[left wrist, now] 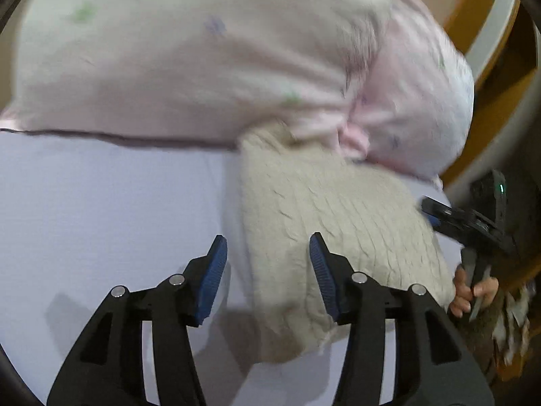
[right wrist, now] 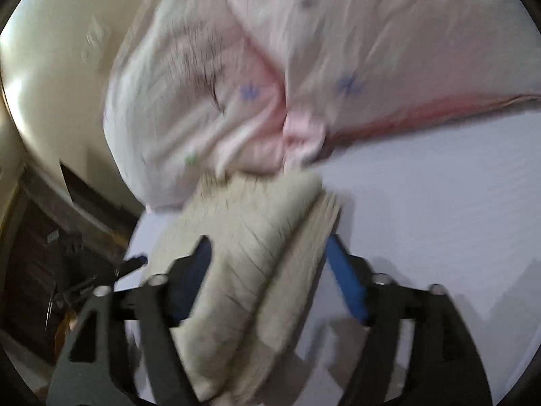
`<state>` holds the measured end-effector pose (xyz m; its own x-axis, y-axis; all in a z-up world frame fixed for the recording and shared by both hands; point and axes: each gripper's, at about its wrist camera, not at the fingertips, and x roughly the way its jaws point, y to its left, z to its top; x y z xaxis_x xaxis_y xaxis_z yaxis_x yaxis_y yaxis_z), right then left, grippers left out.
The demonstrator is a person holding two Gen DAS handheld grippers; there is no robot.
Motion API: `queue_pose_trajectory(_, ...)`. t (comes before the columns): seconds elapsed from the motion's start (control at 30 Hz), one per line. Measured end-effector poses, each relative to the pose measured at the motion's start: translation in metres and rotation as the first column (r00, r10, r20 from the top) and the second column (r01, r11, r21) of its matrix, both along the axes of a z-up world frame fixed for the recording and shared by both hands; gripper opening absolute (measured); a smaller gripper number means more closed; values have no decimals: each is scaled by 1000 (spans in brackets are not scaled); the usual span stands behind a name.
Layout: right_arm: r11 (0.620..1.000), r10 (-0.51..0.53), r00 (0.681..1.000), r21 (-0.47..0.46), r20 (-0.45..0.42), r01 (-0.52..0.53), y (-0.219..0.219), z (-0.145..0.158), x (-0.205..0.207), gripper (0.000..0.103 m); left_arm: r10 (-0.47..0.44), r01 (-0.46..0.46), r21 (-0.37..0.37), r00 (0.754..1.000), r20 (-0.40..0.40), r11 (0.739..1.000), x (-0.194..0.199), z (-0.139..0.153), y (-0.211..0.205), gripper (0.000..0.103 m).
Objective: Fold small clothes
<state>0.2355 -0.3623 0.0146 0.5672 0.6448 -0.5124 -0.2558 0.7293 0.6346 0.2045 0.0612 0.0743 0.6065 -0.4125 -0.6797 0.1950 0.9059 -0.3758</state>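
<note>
A folded beige cable-knit garment lies on the pale lilac sheet. My left gripper is open, with its right finger over the knit's left part and its left finger over bare sheet. In the right wrist view the same folded knit lies between the jaws of my right gripper, which stand wide apart. The right gripper also shows in the left wrist view at the knit's right edge, held by a hand.
A pink and white duvet with small flower prints is bunched just behind the knit, also in the right wrist view. A wooden bed frame runs at the right. Dark clutter lies beyond the bed edge.
</note>
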Motion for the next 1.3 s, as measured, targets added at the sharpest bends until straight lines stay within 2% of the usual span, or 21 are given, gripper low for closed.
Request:
queue_pose_trajectory(0.03,999,29,1000,12,3,-29,1,2,-1,75,3,-2,-24,1000,30,1000,-4,4,-2,66)
queue_pose_trajectory(0.07,997,72,997,7,-12,-72,7,0,-2,75,-9,12,-51,998,68,999,-11,10,-7,67)
queue_pose_trajectory(0.1,993,115,993,-27,-37,-116,17,-4,-2,64,-31,35,-52,996,85,998,-12,13,-19,68)
queue_pose_trajectory(0.13,989,136,989,-57,-50,-139,27,-8,-2,46,-61,66,-40,993,99,997,-17,14,-30,68)
queue_pose_trajectory(0.17,981,162,985,-99,-68,-168,39,-13,-1,13,-115,116,0,987,116,993,-19,14,-49,68)
queue_pose_trajectory(0.27,973,63,998,-225,14,-58,42,-5,-1,12,-223,207,150,970,96,967,-18,0,-87,67)
queue_pose_trajectory(0.37,969,5,1000,-249,18,0,32,-6,-1,11,-250,232,173,964,92,957,-20,-15,-92,64)
queue_pose_trajectory(0.47,952,10,1000,-305,-14,-14,39,-15,1,19,-249,226,194,963,104,955,-24,-15,-95,64)
queue_pose_trajectory(0.57,935,-57,996,-347,65,76,36,7,-26,54,-252,236,138,961,113,962,-48,-7,-74,64)
queue_pose_trajectory(0.6,931,-82,991,-345,107,115,34,16,-45,82,-247,233,122,963,110,965,-57,-6,-66,65)
queue_pose_trajectory(0.63,929,-98,986,-343,136,139,34,23,-61,96,-237,225,110,966,106,968,-61,-6,-62,68)
queue_pose_trajectory(0.67,927,-109,981,-341,160,158,35,29,-73,101,-224,215,95,970,97,972,-68,-9,-54,70)
queue_pose_trajectory(0.73,924,-107,974,-342,198,171,36,33,-112,101,-200,193,89,977,74,977,-81,-12,-42,81)
queue_pose_trajectory(0.8,904,-126,975,-384,183,189,48,29,-143,101,-156,149,118,987,45,982,-88,-19,-36,89)
queue_pose_trajectory(0.9,873,-147,978,-447,145,197,75,17,-158,101,-105,97,209,994,29,973,-96,-30,-39,97)
queue_pose_trajectory(0.97,849,-139,984,-498,114,178,94,3,-157,101,-71,65,280,997,13,958,-95,-36,-46,99)
queue_pose_trajectory(1.03,822,-149,987,-547,62,159,111,-12,-150,101,-56,52,313,998,5,948,-92,-41,-50,99)
queue_pose_trajectory(1.13,819,-178,984,-557,-24,134,123,-31,-139,101,-32,47,355,998,-47,934,-88,-53,-53,101)
queue_pose_trajectory(1.2,784,-203,979,-603,-20,150,130,-34,-137,101,-24,43,401,998,-52,915,-87,-56,-57,102)
queue_pose_trajectory(1.27,751,-197,980,-646,-24,135,136,-39,-136,101,-24,43,398,998,-52,917,-91,-56,-57,102)
queue_pose_trajectory(1.3,752,-197,980,-645,-23,136,136,-39,-137,101,-24,42,396,998,-52,917,-91,-55,-56,102)
